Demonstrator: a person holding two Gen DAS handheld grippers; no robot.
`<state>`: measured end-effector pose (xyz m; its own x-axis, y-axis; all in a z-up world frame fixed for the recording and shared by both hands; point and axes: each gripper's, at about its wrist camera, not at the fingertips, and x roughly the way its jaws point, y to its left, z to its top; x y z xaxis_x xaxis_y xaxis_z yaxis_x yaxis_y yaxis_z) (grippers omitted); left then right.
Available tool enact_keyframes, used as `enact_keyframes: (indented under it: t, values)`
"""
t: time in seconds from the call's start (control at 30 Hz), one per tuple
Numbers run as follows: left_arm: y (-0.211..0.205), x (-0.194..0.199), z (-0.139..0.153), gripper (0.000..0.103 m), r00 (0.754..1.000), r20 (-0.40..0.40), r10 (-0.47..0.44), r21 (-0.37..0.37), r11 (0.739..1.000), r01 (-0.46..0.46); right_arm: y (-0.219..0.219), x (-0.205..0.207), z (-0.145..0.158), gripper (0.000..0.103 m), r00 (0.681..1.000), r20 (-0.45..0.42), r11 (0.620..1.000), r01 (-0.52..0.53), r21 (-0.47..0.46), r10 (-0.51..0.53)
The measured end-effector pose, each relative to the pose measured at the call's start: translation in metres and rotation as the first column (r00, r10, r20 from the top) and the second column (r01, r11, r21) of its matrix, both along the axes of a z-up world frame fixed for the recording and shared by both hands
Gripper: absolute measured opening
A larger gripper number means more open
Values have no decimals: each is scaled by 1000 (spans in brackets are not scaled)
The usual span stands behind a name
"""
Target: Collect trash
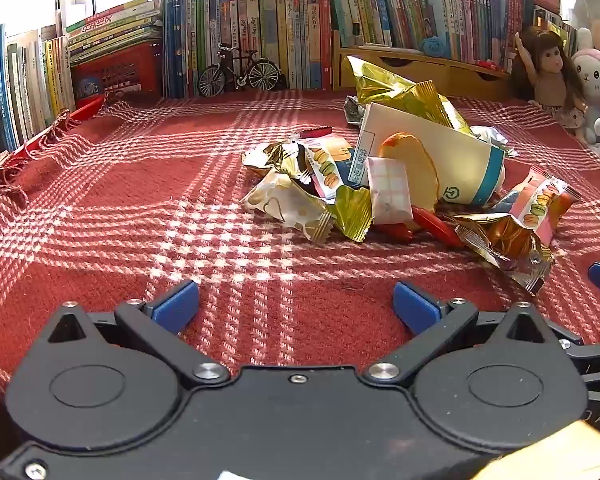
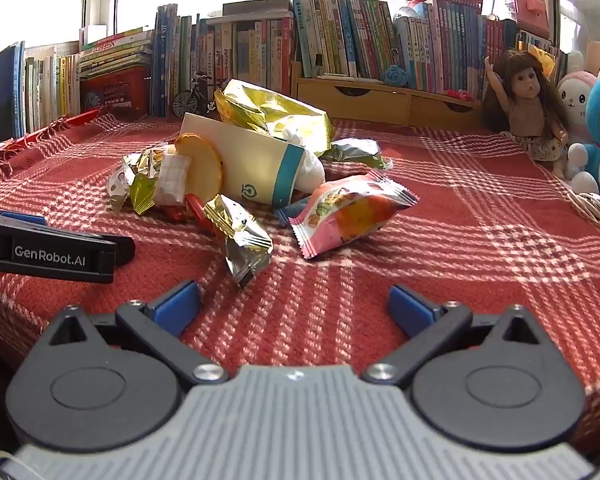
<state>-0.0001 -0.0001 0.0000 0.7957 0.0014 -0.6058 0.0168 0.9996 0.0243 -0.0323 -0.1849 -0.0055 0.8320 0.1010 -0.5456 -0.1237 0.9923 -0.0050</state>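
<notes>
While both tongs hang spread over the red plaid cloth (image 1: 140, 208), nothing sits between their pads.

Left gripper (image 1: 296, 306): jaws wide apart, empty, trash pile (image 1: 380, 176) ahead and to its right. Pile: paper cup (image 2: 256, 168) on its side, gold bag (image 2: 272, 116), pink macaron wrapper (image 2: 348, 212) nearest. Right gripper (image 2: 294, 304): jaws apart, empty, short of the pile. Doll (image 2: 528, 96) far right.

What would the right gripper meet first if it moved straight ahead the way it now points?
Probably the red checked cloth just ahead, since the open right gripper tilts downward. Skimming above it, the gold foil wrapper looks nearest, though depth is unclear.
</notes>
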Motion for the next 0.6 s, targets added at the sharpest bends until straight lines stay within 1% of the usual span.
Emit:
enact_keyframes:
  t: [0.53,0.6]
  values:
    - [0,0,0,103,1000,-3,1,-1,1000,-1,2,0,4,103,1000,-5,1000,3,0,-3]
    - [0,0,0,103,1000,-3,1,-1,1000,-1,0,0,0,103,1000,-4,1000,5,1,-5]
